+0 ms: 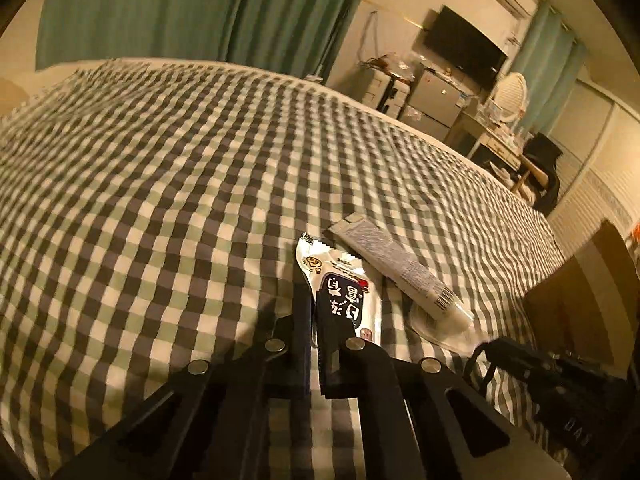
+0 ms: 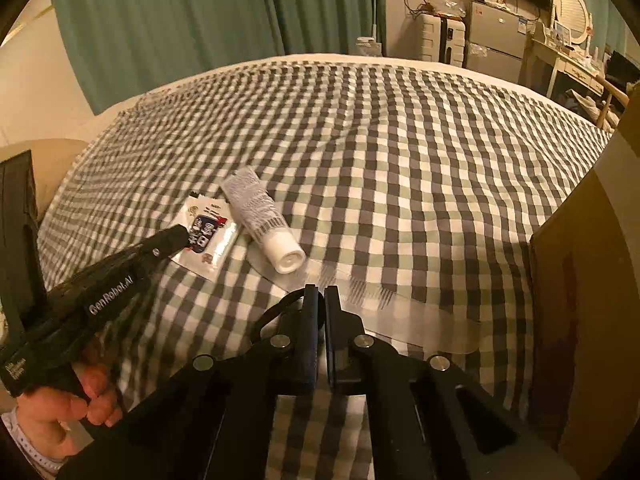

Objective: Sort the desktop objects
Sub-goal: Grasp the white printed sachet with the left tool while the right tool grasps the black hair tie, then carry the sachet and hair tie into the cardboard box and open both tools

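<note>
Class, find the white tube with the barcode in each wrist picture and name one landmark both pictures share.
Left wrist view: the white tube lies right of centre, just right of the snack packet.
Right wrist view: the tube lies left of centre, again right of the packet.
Shared landmark: the checked cloth.

So the white foil snack packet (image 2: 206, 236) lies on the green-and-grey checked bedspread (image 2: 400, 168), white squeeze tube (image 2: 264, 220) touching its right, brown cardboard box (image 2: 580, 320) far right.
</note>
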`<action>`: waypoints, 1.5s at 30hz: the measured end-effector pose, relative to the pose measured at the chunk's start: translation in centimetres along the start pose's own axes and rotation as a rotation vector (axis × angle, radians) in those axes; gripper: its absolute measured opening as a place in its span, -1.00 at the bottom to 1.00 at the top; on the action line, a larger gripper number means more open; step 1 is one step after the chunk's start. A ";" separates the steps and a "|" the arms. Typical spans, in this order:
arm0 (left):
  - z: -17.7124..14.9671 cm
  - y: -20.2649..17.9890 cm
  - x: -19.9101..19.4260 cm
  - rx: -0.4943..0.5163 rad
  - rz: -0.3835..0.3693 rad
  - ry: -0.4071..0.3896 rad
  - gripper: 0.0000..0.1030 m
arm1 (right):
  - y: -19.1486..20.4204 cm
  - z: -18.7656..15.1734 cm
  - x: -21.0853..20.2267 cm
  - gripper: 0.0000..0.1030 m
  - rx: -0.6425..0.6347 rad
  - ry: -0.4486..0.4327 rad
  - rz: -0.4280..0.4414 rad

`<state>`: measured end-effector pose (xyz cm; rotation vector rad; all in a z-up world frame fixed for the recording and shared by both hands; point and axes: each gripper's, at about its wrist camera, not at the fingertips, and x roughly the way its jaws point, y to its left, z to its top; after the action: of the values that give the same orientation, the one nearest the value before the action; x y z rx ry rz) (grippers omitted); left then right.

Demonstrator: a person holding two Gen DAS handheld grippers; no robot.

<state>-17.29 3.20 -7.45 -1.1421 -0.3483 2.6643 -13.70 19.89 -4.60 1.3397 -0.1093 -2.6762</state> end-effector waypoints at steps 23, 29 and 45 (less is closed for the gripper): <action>-3.3 -3.1 -4.7 0.125 -0.043 0.047 -0.99 | -0.5 0.4 -5.4 -0.95 0.041 -0.086 0.053; -3.4 -3.5 -4.4 0.135 -0.047 0.032 -1.00 | -0.3 0.0 -4.5 -0.95 0.041 -0.068 0.051; 0.6 -11.3 -16.5 0.229 -0.102 -0.107 -1.00 | -0.9 0.8 -15.5 -0.95 0.092 -0.244 0.081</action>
<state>-5.38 9.01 7.59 -0.8924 -0.1111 2.6004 -5.26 23.32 7.95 1.0005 -0.3099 -2.7830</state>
